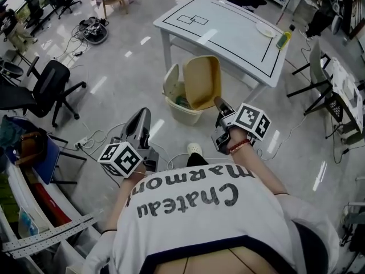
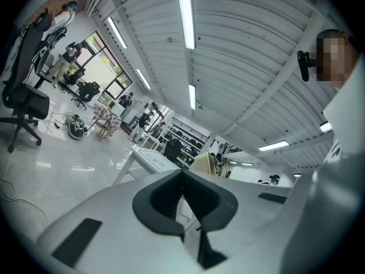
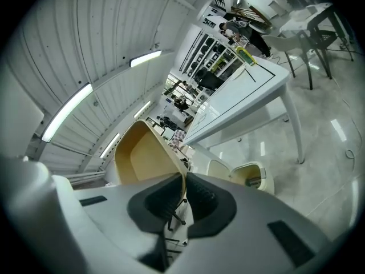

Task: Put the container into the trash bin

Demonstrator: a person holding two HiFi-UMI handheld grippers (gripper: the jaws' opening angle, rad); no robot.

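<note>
Over the bin (image 1: 181,116): the container (image 1: 201,81) is carried in, drop not yet made.
Head view: the right gripper (image 1: 219,102) holds the container tilted by one corner above the open bin, while the left gripper (image 1: 142,114) hangs apart. Next, I'd say, line it up with the mouth and let go. Left gripper view: jaws pressed together, empty. Right gripper view: jaws pinch the container's thin rim, bin beyond. The container hides most of the bin's inside, so whether it fits is unclear.
</note>
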